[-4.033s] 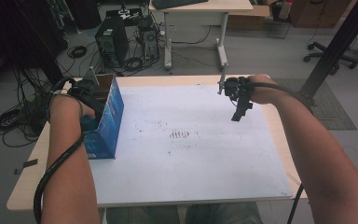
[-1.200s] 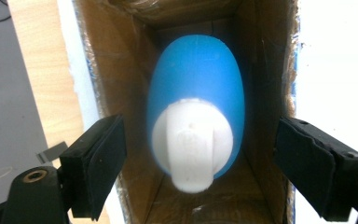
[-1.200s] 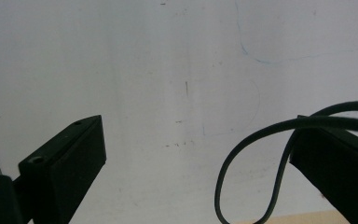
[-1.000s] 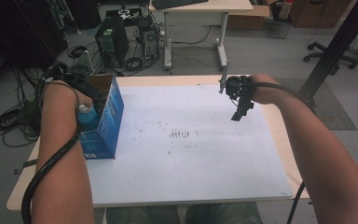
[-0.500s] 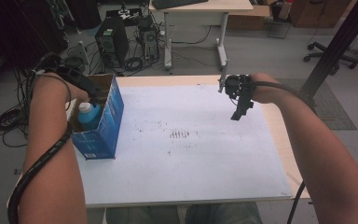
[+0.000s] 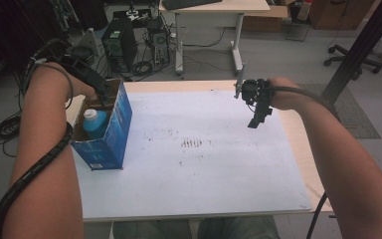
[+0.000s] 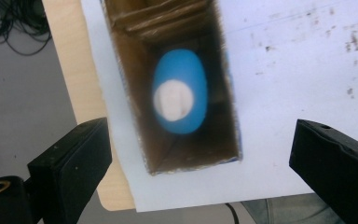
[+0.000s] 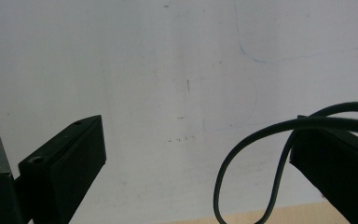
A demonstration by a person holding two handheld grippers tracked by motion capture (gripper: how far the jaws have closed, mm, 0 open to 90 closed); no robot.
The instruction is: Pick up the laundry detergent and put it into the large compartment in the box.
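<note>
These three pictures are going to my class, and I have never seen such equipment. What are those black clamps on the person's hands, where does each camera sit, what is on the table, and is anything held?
A person works at a table with a hand-held two-jaw gripper in each hand. The high view looks down from above the person's side: the left gripper is over an open blue cardboard box, the right gripper over the white tabletop. The other two pictures come from cameras riding on the grippers, looking along their black jaws. The left gripper view looks straight down into the box, where a blue bottle with a white cap stands; its jaws have just been opening and stand wide, with nothing between them. The right gripper view shows bare, faintly marked tabletop and that gripper's own cable; its jaws are open and empty too.
</note>
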